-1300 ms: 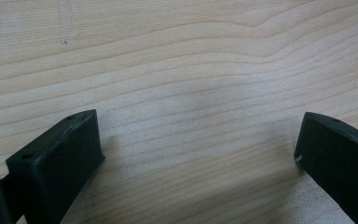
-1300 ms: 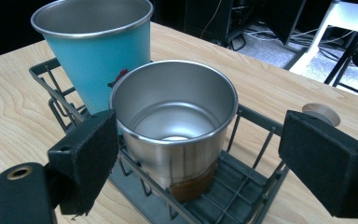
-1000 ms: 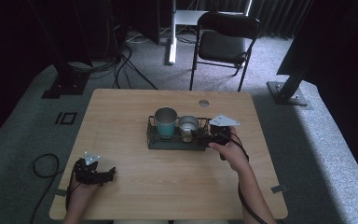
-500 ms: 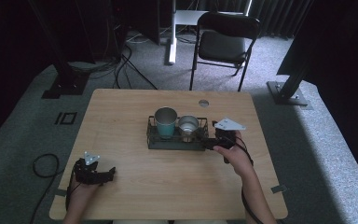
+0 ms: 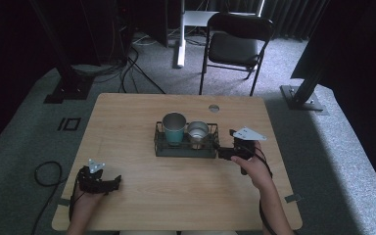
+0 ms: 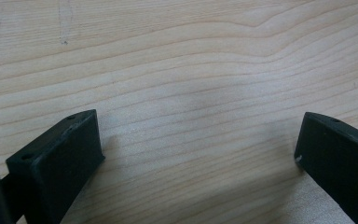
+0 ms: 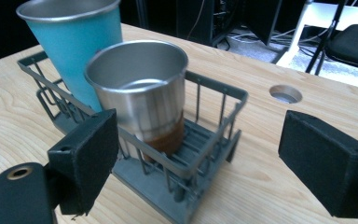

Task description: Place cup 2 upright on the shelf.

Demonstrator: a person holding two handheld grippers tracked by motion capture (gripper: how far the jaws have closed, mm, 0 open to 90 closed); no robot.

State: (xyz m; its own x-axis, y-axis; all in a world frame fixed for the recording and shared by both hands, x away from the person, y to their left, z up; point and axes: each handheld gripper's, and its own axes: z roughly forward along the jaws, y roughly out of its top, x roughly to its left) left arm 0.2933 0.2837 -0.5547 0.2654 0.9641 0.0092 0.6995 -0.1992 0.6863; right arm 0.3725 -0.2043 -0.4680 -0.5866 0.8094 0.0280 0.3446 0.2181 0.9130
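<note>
Right tongs [image 5: 221, 150] open, jaws apart just beside the wire rack [image 5: 186, 147] mid-worktop [image 5: 127, 122]. Rack holds steel cup [image 7: 142, 93] and teal cup [image 7: 74, 42]; no readable labels. Left tongs [image 6: 196, 154] open over bare wood.

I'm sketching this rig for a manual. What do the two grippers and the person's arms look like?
Both the left gripper and the right gripper are black, with two blocky, flat-faced jaws. Each carries a grey three-cornered plate on top and trails a dark cable. The forearms are bare, with no sleeves in sight.
</note>
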